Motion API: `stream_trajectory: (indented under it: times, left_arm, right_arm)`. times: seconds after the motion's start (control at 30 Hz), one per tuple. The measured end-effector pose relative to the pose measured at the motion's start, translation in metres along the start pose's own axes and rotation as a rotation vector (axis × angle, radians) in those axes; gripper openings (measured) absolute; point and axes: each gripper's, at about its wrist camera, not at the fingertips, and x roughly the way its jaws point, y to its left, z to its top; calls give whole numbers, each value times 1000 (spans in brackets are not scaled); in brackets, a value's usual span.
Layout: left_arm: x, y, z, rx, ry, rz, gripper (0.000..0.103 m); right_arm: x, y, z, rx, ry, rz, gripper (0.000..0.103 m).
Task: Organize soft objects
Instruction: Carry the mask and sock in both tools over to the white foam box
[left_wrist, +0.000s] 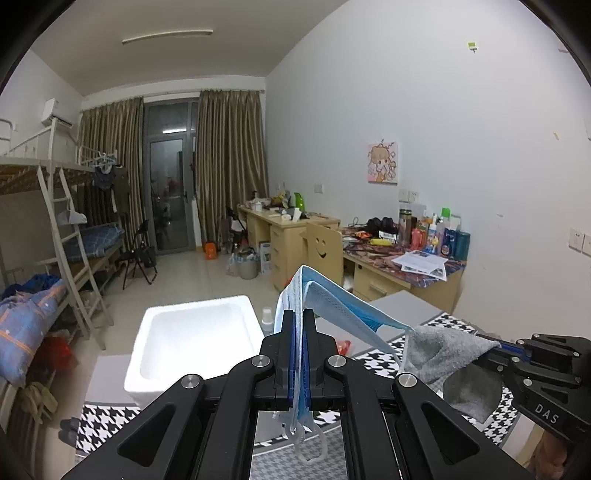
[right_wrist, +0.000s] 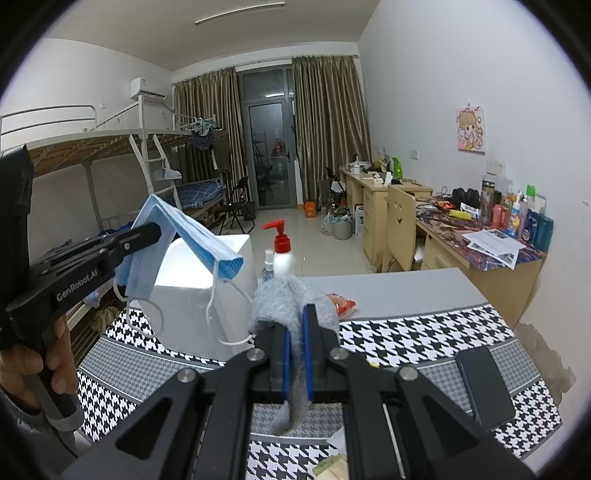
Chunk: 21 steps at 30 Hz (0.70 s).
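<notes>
Grey sock (right_wrist: 291, 306): soft knit, pinched between the fingers of the right gripper (right_wrist: 296, 332) at centre bottom of the right view; its bulk bunches above the fingertips and a loose end droops below them.
Right fingers: pressed together on the sock, blue pads hard against the fabric.
Blue mask (left_wrist: 332, 301): thin pleated cloth, clamped by the left gripper (left_wrist: 298, 325) at centre bottom of the left view; one half folds over the fingertips toward the right, and white ear loops dangle under the fingers.
Left fingers: pressed together on the mask.
Position: both items hang in the air above the desk (right_wrist: 424, 332) with its black-and-white patterned cloth, the mask's loose edge just beside the sock.
Handling, sock: I judge it light and limp; it will sag and swing, so a pinch on the thick bunched part should hold better than one on a thin edge.
Handling, mask: very light, and it folds easily; the loops could snag on the sock or the other gripper. Holding the pleated body seems safer than holding a loop.
Further back: white foam box (left_wrist: 192, 332), open on top, a likely place to drop them.
Beyond: pump bottle (right_wrist: 282, 254) with a red top, small spray bottle (right_wrist: 268, 266).
Right edge of desk: dark phone (right_wrist: 484, 387).
</notes>
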Motion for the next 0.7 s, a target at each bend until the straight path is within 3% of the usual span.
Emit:
stream_trajectory:
  times: [0.33,0.7]
  left_arm:
    - [8,13,14,-14,-11,25,3]
    - [24,41,29,-54,-15,102,3]
  right_arm:
    - [3,9,13,-18,-12,11,9]
    - [10,21,31,-41,-16,33,9]
